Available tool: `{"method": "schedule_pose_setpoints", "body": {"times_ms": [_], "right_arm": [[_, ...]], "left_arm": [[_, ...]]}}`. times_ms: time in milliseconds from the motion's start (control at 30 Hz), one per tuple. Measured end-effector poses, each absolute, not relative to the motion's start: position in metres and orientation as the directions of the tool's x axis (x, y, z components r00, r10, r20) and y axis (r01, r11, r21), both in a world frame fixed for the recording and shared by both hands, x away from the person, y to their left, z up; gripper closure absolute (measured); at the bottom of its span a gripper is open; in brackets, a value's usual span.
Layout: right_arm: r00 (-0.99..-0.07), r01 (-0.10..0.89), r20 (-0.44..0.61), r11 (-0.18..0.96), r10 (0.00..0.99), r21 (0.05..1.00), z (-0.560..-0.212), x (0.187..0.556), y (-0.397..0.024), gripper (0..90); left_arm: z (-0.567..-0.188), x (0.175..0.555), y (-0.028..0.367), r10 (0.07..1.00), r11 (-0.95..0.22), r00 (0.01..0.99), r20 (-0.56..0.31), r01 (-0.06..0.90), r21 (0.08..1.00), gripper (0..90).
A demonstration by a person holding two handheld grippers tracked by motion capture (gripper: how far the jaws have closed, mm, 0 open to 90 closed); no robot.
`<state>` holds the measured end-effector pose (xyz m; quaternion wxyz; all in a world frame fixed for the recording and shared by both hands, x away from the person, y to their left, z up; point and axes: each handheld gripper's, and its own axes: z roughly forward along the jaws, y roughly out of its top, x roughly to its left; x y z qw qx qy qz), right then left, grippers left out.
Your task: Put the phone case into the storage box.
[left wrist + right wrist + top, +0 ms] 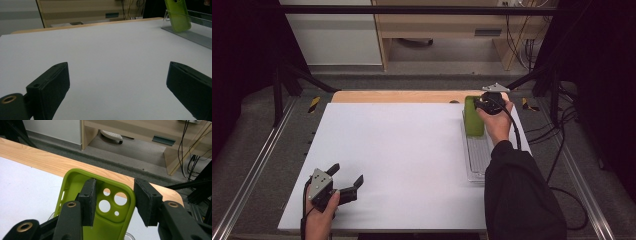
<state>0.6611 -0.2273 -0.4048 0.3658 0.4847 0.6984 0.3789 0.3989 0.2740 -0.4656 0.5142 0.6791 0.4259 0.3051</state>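
Right gripper (113, 202): fingers (146, 201) parted around the upper right corner of the green phone case (75, 185), one finger inside it, the other just outside its edge; no firm clamp visible. The case stands upright on a clear tray (477, 160) at the right of the worktop (402, 160). Left gripper (346, 176): fingers spread wide, released, lower left of frame

Even overhead light, soft shadows, dark edges.

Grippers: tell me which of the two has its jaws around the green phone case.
The right gripper, at the table's far right. Its jaws straddle the camera-hole corner of the green phone case. The left gripper hangs open over bare white table.
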Motion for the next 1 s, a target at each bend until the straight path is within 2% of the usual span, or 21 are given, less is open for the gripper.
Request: {"method": "schedule_pose_setpoints", "body": {"times_ms": [467,500,1000], "right_arm": [[-0.249,0.409,-0.134,0.230,0.959,0.883,-0.4078,0.6636,-0.2276,52.8],[-0.247,0.411,-0.135,0.230,0.960,0.882,-0.4081,0.6636,-0.2277,49.8],[-0.215,0.401,-0.137,0.216,0.967,0.890,-0.4036,0.6613,-0.2256,37.5]], "left_arm": [[-0.4659,0.3994,0.2744,0.894,-0.106,0.448,-0.027,0.269,0.957,4.3],[-0.4659,0.3995,0.2745,0.894,-0.106,0.448,-0.027,0.269,0.957,4.3],[-0.4654,0.3988,0.2755,0.896,-0.103,0.444,-0.027,0.268,0.958,4.3]]}}
